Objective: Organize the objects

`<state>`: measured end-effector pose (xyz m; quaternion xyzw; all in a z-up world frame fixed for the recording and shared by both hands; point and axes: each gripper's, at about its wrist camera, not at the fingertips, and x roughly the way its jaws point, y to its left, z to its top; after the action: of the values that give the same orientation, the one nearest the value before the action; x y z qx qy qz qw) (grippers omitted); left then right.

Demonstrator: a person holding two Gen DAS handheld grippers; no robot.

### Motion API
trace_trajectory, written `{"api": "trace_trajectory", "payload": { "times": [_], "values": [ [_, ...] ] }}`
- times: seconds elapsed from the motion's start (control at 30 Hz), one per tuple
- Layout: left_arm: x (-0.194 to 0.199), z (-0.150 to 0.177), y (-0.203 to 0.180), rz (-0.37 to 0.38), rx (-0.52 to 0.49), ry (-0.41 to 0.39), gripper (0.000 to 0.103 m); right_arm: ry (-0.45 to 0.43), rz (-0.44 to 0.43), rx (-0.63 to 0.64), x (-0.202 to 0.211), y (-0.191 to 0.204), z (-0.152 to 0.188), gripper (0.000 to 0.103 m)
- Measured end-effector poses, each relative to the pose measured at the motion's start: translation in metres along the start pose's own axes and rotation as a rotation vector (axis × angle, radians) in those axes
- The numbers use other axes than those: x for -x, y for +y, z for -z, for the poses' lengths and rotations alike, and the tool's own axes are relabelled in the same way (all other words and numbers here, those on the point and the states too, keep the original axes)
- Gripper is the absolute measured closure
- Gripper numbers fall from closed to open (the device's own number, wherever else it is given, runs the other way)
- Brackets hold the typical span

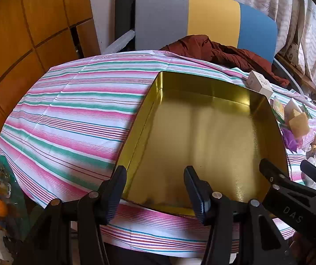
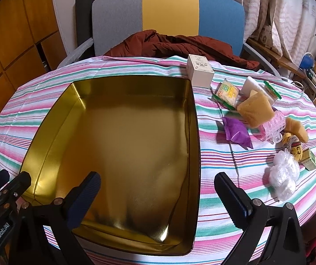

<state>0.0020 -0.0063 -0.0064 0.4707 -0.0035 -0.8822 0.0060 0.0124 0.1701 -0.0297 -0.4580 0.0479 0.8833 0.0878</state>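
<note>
Item 1: gold tin (image 2: 122,145), empty, centre of striped cloth (image 1: 73,110).
Item 2: loose goods to the tin's right, none in yet: white box (image 2: 198,71), purple sachet (image 2: 237,132), tan sponge (image 2: 255,110), clear bags (image 2: 284,174).
Your right gripper (image 2: 158,190): jaws wide, nothing held, straddling tin's right wall.
Your left gripper (image 1: 155,187): narrower gap, empty, over the near-left corner.
Risks, likely: a finger catches the rim and shoves the tin; the cloth drags; slick bags slip out.
Room: tricolour chair (image 2: 169,19) w/ red jacket (image 2: 171,44), curtains (image 2: 279,11), wood panels.
</note>
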Motion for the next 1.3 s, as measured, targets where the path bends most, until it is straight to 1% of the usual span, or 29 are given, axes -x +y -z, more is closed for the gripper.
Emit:
{"api": "trace_trajectory", "payload": {
  "times": [0.23,0.5,0.6,0.67,0.7,0.77,0.83,0.9,0.93,1.0,1.07,1.13,1.23,1.3],
  "values": [
    [-0.002,0.001,-0.001,0.008,0.006,0.013,0.048,-0.015,-0.007,0.0,0.004,-0.001,0.0,0.0],
    [0.0,0.001,-0.004,0.018,0.011,0.007,0.048,-0.019,-0.012,-0.01,0.006,-0.005,0.001,0.0],
    [0.001,0.003,-0.004,0.08,0.017,-0.002,0.048,-0.042,-0.009,-0.002,0.01,-0.008,0.001,0.0],
    [0.002,0.004,-0.006,0.132,0.017,-0.006,0.048,-0.078,-0.009,0.006,0.016,-0.011,0.0,0.0],
    [0.003,0.004,-0.009,0.147,0.012,-0.007,0.048,-0.101,-0.013,0.013,0.019,-0.013,0.0,0.0],
    [0.004,0.006,-0.019,0.156,-0.021,-0.009,0.048,-0.155,-0.03,0.024,0.028,-0.017,-0.001,0.0],
    [0.006,0.007,-0.031,0.145,-0.072,-0.015,0.048,-0.213,-0.057,0.033,0.037,-0.024,-0.001,0.0],
    [0.01,0.01,-0.045,0.15,-0.113,-0.029,0.048,-0.261,-0.049,0.04,0.044,-0.033,-0.001,0.0],
    [0.012,0.011,-0.048,0.17,-0.116,-0.033,0.048,-0.283,-0.036,0.038,0.046,-0.04,-0.001,0.0],
    [0.013,0.012,-0.056,0.251,-0.118,-0.022,0.048,-0.309,-0.017,0.02,0.048,-0.055,0.0,0.0],
    [0.013,0.012,-0.067,0.302,-0.128,-0.008,0.048,-0.295,-0.004,-0.003,0.046,-0.073,0.001,0.0],
    [0.013,0.012,-0.079,0.328,-0.165,-0.004,0.048,-0.245,0.021,-0.012,0.042,-0.09,0.002,0.0],
    [0.012,0.015,-0.097,0.367,-0.206,0.025,0.048,-0.226,0.07,-0.033,0.039,-0.118,0.013,0.0],
    [0.011,0.015,-0.108,0.382,-0.23,0.04,0.048,-0.218,0.062,-0.061,0.038,-0.141,0.022,0.0]
  ]
}}
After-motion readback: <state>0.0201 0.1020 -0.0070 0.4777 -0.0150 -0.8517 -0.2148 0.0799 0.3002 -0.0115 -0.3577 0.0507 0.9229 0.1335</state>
